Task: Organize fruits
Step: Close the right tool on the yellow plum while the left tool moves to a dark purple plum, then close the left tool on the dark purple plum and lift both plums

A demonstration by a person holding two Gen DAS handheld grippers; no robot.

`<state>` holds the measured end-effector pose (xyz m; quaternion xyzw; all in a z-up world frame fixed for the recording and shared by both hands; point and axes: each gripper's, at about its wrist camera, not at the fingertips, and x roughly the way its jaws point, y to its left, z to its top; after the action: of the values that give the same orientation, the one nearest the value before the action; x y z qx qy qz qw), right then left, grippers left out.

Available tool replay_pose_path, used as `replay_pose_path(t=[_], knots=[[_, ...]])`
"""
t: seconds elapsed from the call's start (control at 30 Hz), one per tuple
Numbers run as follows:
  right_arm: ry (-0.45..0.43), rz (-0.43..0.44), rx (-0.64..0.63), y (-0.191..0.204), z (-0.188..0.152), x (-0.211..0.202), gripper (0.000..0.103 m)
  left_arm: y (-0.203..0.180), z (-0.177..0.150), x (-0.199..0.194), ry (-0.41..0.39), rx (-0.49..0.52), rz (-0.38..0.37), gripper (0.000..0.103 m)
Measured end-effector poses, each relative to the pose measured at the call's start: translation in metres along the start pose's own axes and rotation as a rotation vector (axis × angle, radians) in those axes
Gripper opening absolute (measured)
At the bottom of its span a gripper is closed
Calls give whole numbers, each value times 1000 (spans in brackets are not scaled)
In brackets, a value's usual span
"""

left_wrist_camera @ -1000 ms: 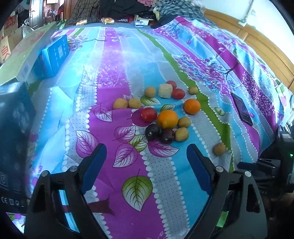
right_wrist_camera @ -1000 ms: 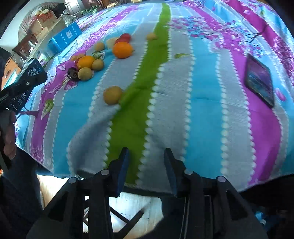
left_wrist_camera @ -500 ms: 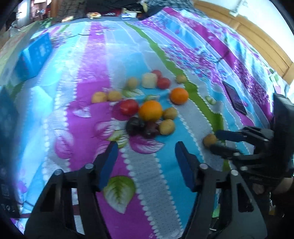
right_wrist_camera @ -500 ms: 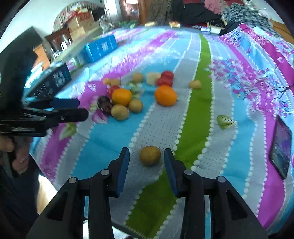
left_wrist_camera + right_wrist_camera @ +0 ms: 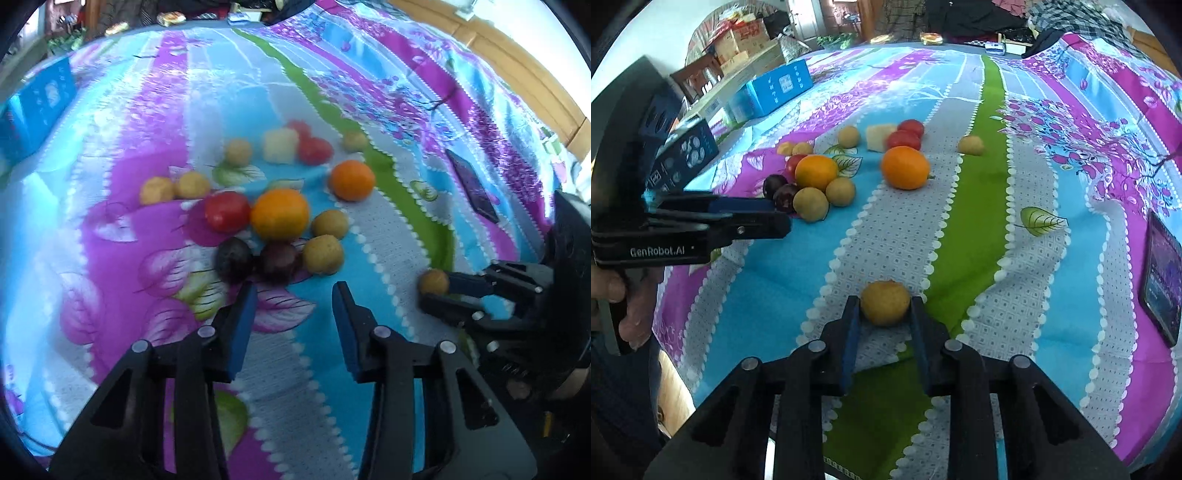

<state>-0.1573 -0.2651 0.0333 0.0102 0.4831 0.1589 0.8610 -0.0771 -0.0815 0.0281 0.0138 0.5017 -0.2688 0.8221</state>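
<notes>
right gripper (image 5: pixel 885 316) closing on lone tan fruit (image 5: pixel 885 302) at near edge, pads at both sides. left gripper (image 5: pixel 291 295) closing, nothing between; dark plums (image 5: pixel 255 260) just beyond its tips.

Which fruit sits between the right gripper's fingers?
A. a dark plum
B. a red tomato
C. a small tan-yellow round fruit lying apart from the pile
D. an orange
C: the right gripper is closing on the small tan-yellow fruit, its pads at both sides, well clear of the pile.
</notes>
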Motion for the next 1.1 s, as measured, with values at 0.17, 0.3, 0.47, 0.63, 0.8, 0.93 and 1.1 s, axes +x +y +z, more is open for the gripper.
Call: replay_pose_path(t=[0.17,0.3,0.47,0.63,0.8,0.93,1.1], knots=[[-12,7,21,-1,-1,-3,29,11,-3,-5,-11,-19,17,42],[-18,16,34,-1,-3,-5,29,24,-2,-12,-34,-45,48,42],[-23,15,39,-1,-2,-6,29,36,1,-6,-35,-59,64,42],[-27,13,46,-1,-3,-6,29,31,6,1,-48,-25,60,42],[-31,13,50,-1,-4,-7,29,31,12,6,-72,-14,36,43],[-28,12,50,-2,-2,-5,29,35,17,8,-82,-25,13,43],[-31,10,45,0,0,-6,29,33,16,7,-82,-13,9,42]])
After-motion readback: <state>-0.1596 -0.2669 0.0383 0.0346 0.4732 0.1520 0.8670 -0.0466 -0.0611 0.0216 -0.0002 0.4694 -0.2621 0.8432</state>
